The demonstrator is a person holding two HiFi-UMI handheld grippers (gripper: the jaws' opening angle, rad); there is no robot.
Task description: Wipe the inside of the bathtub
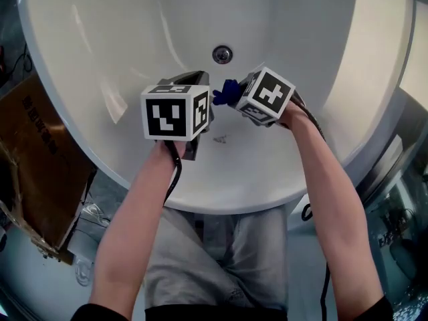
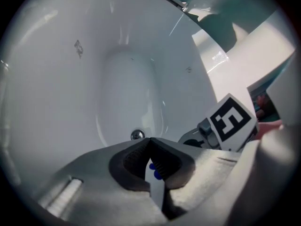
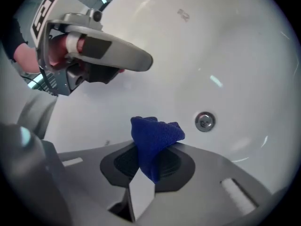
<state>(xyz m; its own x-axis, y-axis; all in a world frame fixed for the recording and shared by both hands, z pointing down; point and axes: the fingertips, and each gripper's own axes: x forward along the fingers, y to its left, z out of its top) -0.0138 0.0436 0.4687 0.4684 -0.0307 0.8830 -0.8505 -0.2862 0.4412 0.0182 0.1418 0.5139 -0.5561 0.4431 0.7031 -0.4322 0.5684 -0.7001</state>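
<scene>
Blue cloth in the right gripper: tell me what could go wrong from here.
The small blue cloth sits bunched at the tips of the right gripper, so rubbing the white bathtub could pull it free. The left gripper hangs close beside it, so the two may knock together.

1. My left gripper [image 2: 149, 144] carries a white cube [image 1: 175, 112] printed with black squares.
2. Right of that cube, my right gripper [image 3: 151, 150] bears its twin [image 1: 267, 95].
3. My jaws are grey with dark ribbed pads [image 2: 129, 166].
4. Below the cube, a black cable [image 1: 175, 172].
5. Further below, grey shorts [image 1: 214, 259] and dark sleeves [image 1: 100, 311].
</scene>
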